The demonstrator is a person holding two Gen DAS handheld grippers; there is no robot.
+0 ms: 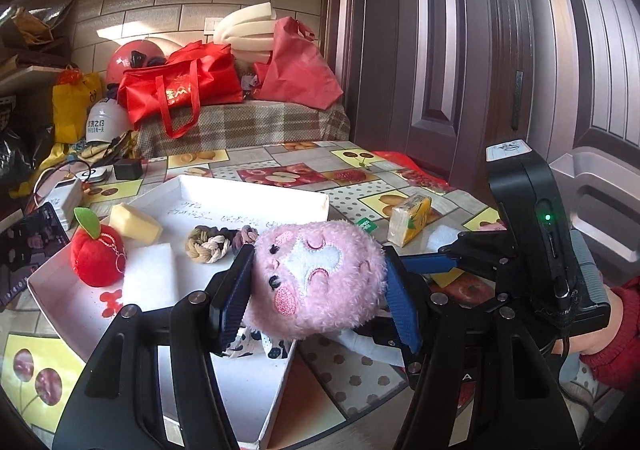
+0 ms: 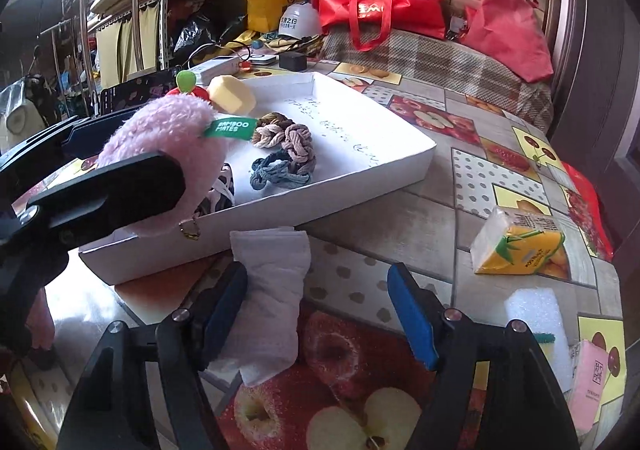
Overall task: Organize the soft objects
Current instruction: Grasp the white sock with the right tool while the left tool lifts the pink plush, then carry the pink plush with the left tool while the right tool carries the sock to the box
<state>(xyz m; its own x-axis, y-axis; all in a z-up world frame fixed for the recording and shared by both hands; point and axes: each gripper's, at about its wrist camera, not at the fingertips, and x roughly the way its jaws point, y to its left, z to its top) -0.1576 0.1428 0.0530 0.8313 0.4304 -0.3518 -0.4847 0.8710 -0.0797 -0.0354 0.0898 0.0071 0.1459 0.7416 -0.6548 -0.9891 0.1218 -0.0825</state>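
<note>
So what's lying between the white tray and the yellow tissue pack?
Nothing: in the right wrist view, only bare fruit-print tablecloth runs from the white tray to the yellow tissue pack.

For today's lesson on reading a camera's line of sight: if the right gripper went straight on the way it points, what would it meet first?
Probably the folded white cloth lying between the right gripper's open fingers, against the left one. Beyond it stands the white tray's near wall. Depth is hard to judge.
</note>
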